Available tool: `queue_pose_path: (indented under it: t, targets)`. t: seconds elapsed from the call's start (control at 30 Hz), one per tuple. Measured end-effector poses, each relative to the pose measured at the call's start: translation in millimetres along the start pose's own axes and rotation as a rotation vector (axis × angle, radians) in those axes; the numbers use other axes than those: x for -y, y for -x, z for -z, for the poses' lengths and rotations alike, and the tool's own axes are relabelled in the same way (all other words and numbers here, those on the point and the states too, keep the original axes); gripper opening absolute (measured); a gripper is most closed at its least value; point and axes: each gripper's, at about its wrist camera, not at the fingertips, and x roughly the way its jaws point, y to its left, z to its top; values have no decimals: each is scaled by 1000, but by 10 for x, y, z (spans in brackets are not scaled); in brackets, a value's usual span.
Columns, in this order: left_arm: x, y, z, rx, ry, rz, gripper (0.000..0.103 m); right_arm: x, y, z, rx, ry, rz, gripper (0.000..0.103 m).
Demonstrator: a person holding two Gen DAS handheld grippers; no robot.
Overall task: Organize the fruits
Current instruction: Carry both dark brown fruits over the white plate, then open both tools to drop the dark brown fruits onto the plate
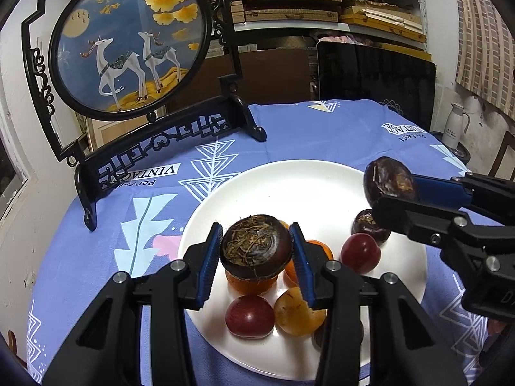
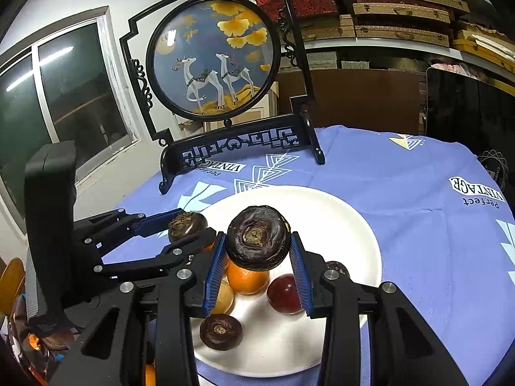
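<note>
A white plate (image 1: pixel 289 180) on the blue tablecloth holds several fruits: an orange (image 1: pixel 251 284), a red plum (image 1: pixel 249 315), a yellow fruit (image 1: pixel 297 313), another red plum (image 1: pixel 360 252) and a dark water chestnut (image 1: pixel 370 226). My left gripper (image 1: pixel 256 251) is shut on a dark water chestnut (image 1: pixel 256 246), held above the plate. My right gripper (image 2: pixel 257 251) is shut on another water chestnut (image 2: pixel 257 238), also above the plate (image 2: pixel 338 212). In the right wrist view the left gripper (image 2: pixel 190 231) shows at left with its chestnut (image 2: pixel 186 225).
A black-framed round deer screen (image 1: pixel 128 41) stands at the table's far left edge. A dark monitor (image 1: pixel 376 77) and shelves with boxes stand behind the table. A white flask (image 1: pixel 455 125) stands at far right. A window (image 2: pixel 64 96) is at left.
</note>
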Motion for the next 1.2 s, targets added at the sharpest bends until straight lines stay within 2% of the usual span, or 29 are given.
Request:
queue_pose_path:
  t: [0.23, 0.5, 0.7, 0.77, 0.8, 0.83, 0.9, 1.1, 1.2]
  targets:
    - [-17, 16, -6, 17, 12, -22, 41, -8, 23, -9, 13, 8, 23, 40]
    - [-215, 33, -44, 39, 103, -50, 42, 21, 165, -54, 46, 45, 60, 40]
    - [-133, -28, -15, 31, 70, -51, 42, 50, 42, -15, 25, 33, 94, 40]
    - [-100, -8, -16, 37, 51, -40, 51, 65, 12, 3, 9, 34, 99, 41]
    - [-91, 8, -14, 45, 50, -43, 59, 66, 12, 1, 10, 32, 100, 43]
    - [-83, 27, -14, 57, 49, -51, 62, 70, 15, 0, 12, 30, 101, 44]
    - [-77, 47, -17, 63, 43, -47, 62, 76, 35, 0, 24, 27, 108, 54]
    - [-120, 57, -29, 63, 57, -50, 62, 65, 65, 1, 31, 24, 101, 56]
    - [-182, 74, -44, 66, 78, -50, 65, 61, 79, 2, 36, 26, 106, 60]
